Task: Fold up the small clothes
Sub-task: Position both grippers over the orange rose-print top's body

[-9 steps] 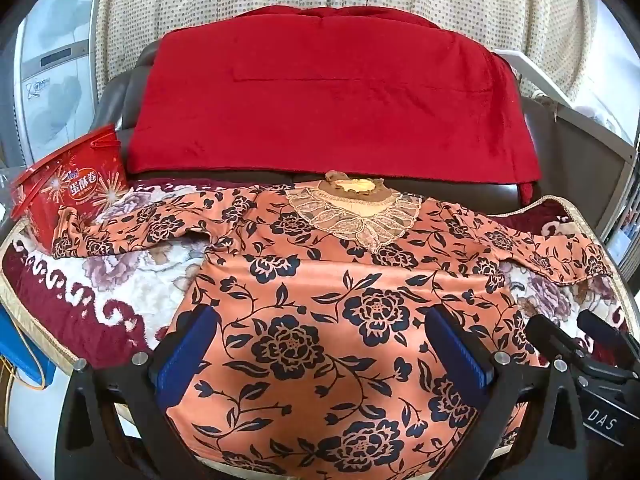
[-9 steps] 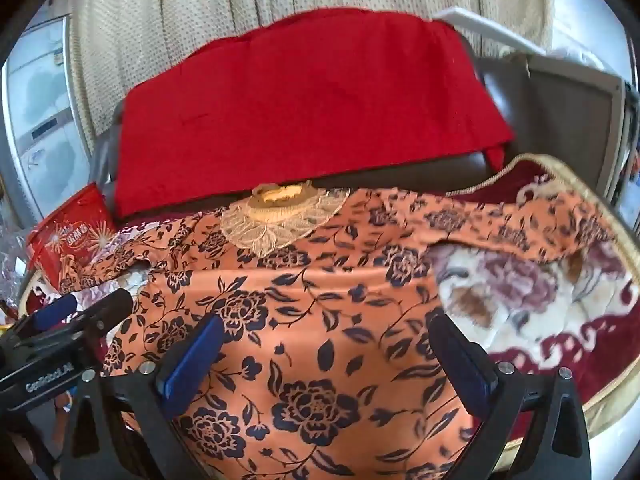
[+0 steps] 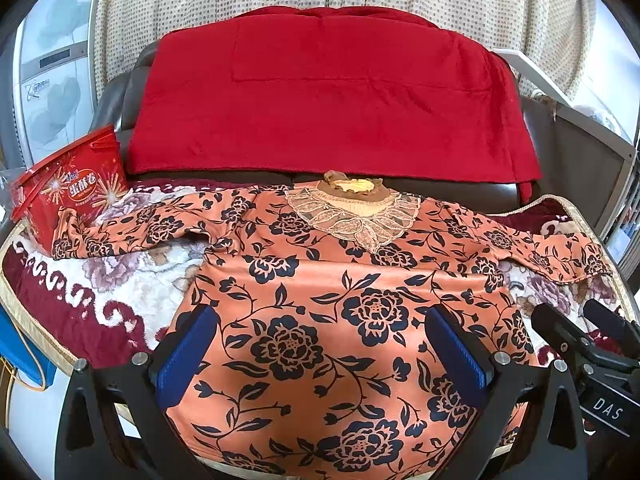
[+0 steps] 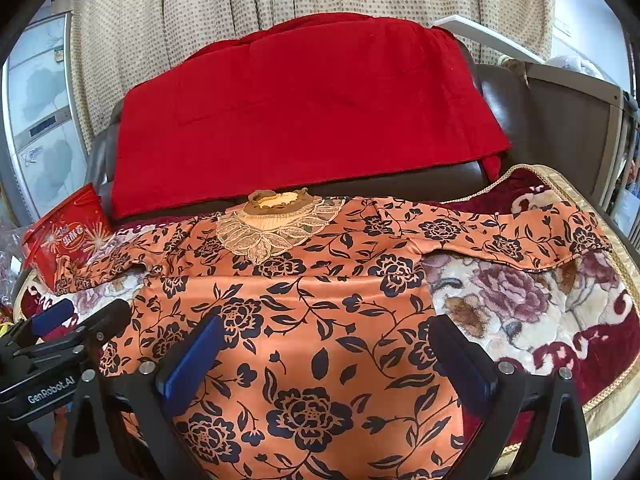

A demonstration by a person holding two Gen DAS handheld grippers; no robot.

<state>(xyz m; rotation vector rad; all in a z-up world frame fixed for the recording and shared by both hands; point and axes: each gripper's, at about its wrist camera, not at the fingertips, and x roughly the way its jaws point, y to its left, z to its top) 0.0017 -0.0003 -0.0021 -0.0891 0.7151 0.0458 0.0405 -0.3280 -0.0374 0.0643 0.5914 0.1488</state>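
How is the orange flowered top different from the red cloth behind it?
The orange flowered top carries a dark flower print; the red cloth is plain. The top lies spread flat on the floral blanket, sleeves out to both sides; the red cloth hangs draped over the dark seat back. The top has a lace collar; the red cloth shows only faint seams. Both are unfolded and untouched by either tool.

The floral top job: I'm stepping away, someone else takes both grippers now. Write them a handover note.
Left gripper: open, empty, above the floral top's lower body.
Right gripper: open, empty, above the same area.
Top: spread flat, front up, on the floral blanket, lace collar far side, both sleeves out sideways; the left cuff is by the red tub.
Done: laid out.
Left: all folds.
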